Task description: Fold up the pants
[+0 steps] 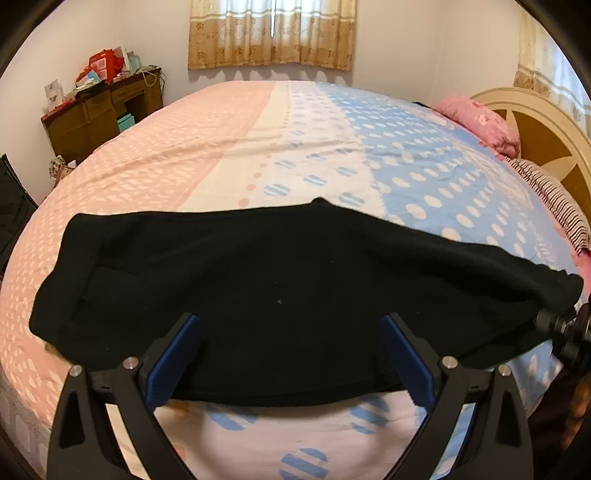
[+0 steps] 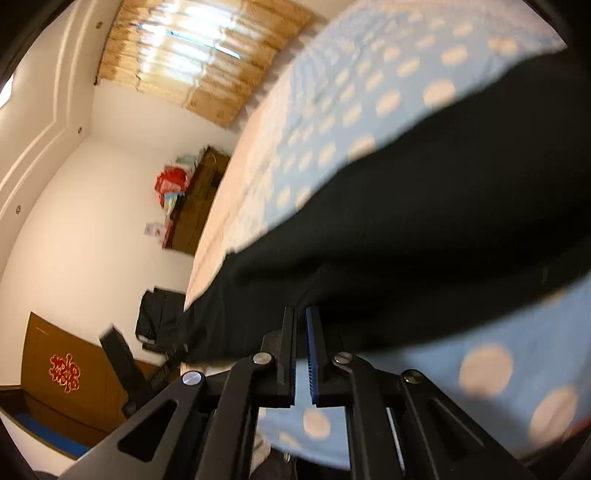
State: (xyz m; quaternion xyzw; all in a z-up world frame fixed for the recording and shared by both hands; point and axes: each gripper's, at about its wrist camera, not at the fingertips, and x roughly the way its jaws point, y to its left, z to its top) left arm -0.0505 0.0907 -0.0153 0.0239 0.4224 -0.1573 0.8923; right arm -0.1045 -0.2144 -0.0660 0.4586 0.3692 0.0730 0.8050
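Black pants (image 1: 258,288) lie flat across near edge of bed (image 1: 258,140); left tool (image 1: 291,354) gapes wide, holding nothing, right tool (image 2: 301,317) nearly closed, seemingly pinching the right end; judgement: confirm both layers caught, lift evenly, keep edges aligned.

Beyond the black pants (image 1: 280,280) the bedspread (image 1: 280,147) lies open up to the pillows (image 1: 480,122).

A home bedroom: a made bed (image 1: 221,147), pink pillow (image 1: 480,122), curtained window (image 1: 271,33) and cluttered wooden desk (image 1: 99,110).
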